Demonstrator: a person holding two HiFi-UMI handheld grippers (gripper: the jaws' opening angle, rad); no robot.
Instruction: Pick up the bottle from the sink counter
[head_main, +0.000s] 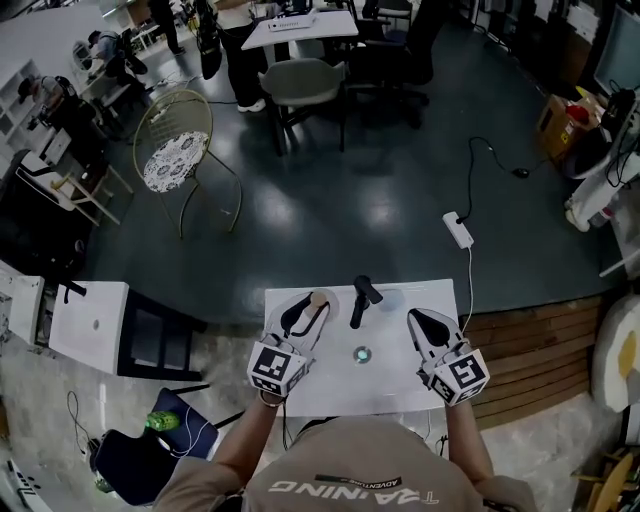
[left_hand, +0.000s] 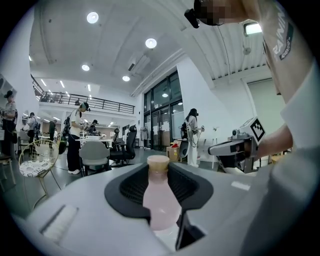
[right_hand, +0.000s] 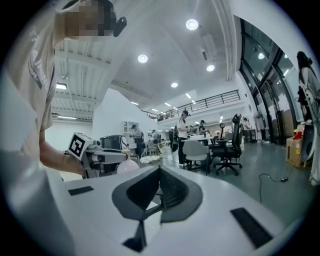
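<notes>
Your left gripper (left_hand: 159, 182) has the bottle (left_hand: 161, 200). Its fingers are wide apart, but only because the fat pink bottle fills the gap. The black pads (left_hand: 131, 187) press on both sides of it. The bottle stands up straight with its tan cap (left_hand: 158, 162) on top. That is a good way to hold it, because it cannot tip or roll.

From above, the bottle sits at the tips of your left gripper, over the back left part of the white counter (head_main: 330, 385). It is just beside the black tap (head_main: 362, 298). I cannot tell if the bottom has left the counter yet. No view shows under it.

Your right gripper (right_hand: 159, 175) is closed and has nothing in it. Its two fingers meet at the tips. It waits over the right side of the counter, away from the tap and the drain (head_main: 362, 354). That keeps it out of the way, as one gripper is enough for this job.

I think the grab is done and the lift is the part left. Go straight up so you do not bump the tap. The bottle looks smooth and round, so it might slip if you let the squeeze go loose.
</notes>
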